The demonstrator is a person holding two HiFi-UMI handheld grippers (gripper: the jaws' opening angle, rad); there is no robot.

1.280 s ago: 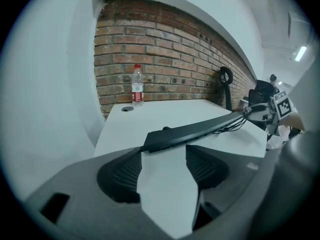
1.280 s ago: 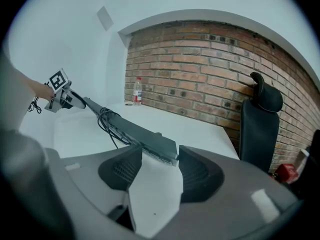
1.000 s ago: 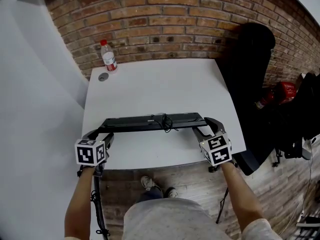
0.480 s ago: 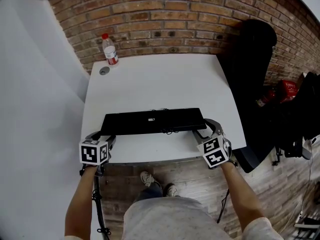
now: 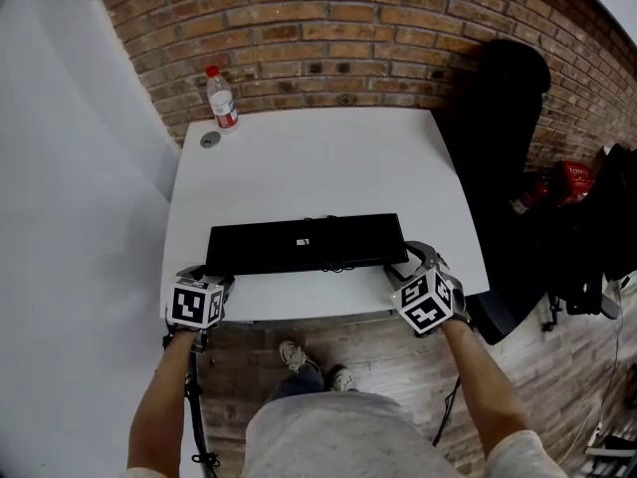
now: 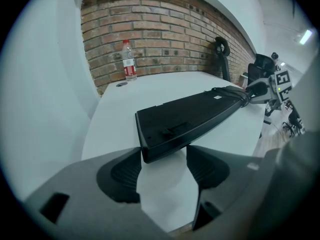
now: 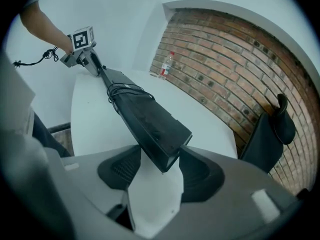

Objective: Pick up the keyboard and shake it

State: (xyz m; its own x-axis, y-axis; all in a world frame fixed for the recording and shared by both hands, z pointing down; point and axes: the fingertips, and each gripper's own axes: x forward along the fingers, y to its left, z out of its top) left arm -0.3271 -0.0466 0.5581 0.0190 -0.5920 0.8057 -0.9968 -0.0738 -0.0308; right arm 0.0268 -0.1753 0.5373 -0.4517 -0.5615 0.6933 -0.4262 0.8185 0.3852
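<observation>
My left gripper (image 6: 162, 156) clamps one end of the keyboard (image 5: 304, 244) between its fingers. My right gripper (image 7: 159, 166) has the other end between its fingers, which touch it and are opening. The keyboard lies flat on the table (image 5: 299, 162).

No readable text anywhere. At far left, the bottle (image 5: 221, 100) had a red-and-white label, print too small to read. The keyboard (image 5: 304, 244) carried a small white sticker (image 5: 302, 240), illegible. The marker cubes (image 5: 195, 305) showed only black-and-white square patterns, no letters or numbers.
</observation>
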